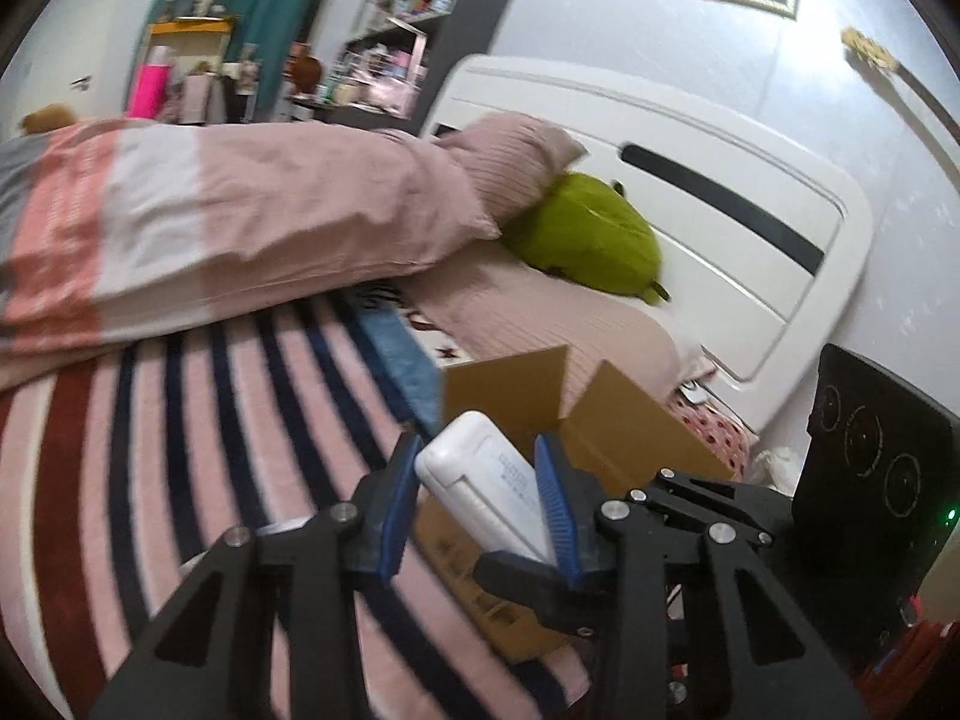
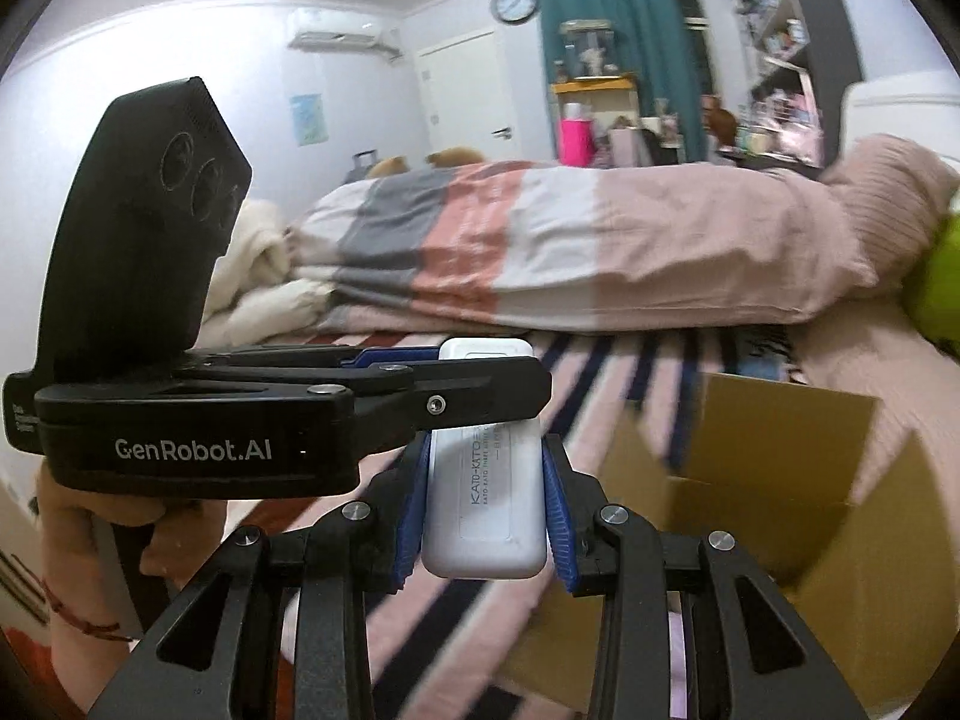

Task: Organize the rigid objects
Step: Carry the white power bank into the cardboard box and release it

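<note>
A white rectangular plastic case (image 1: 486,489) with printed lettering is held by both grippers at once, above the striped bed cover. My left gripper (image 1: 477,456) is shut on one end of it. In the right wrist view the same case (image 2: 486,510) sits between the blue pads of my right gripper (image 2: 486,450), which is shut on its lower end, while the left gripper (image 2: 456,378) crosses it from the left and grips its upper end. An open cardboard box (image 2: 750,480) stands on the bed just right of the case; it also shows in the left wrist view (image 1: 600,420) behind the case.
A folded pink, white and grey duvet (image 1: 210,210) lies across the bed. A green plush (image 1: 594,234) and pink pillow (image 1: 516,168) rest against the white headboard (image 1: 750,192). The right gripper's black body (image 1: 870,480) is at the right edge. The bed cover (image 2: 600,372) is pink with dark stripes.
</note>
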A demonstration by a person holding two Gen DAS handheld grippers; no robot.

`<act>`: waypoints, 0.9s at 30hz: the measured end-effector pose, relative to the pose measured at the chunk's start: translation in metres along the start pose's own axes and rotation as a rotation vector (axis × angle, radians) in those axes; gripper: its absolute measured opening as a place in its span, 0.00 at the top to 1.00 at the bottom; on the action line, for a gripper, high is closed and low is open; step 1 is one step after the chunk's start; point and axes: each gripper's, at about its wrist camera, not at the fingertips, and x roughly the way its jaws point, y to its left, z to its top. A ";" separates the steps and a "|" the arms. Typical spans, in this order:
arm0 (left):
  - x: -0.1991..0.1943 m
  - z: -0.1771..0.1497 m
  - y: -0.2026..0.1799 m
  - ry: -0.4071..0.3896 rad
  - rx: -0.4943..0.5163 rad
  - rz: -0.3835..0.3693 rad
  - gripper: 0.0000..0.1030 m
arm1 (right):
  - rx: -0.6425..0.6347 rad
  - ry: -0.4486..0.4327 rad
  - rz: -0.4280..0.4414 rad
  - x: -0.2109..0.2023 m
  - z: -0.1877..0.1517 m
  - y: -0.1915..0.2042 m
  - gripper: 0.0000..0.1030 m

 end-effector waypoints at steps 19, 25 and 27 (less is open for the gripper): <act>0.097 0.021 -0.051 0.155 0.056 -0.052 0.34 | 0.112 0.163 -0.248 -0.022 -0.017 -0.094 0.67; 0.082 0.020 -0.052 0.129 0.081 -0.020 0.30 | 0.096 0.172 -0.239 -0.022 -0.018 -0.087 0.47; 0.074 0.020 -0.051 0.114 0.082 -0.019 0.29 | 0.098 0.174 -0.239 -0.024 -0.018 -0.085 0.47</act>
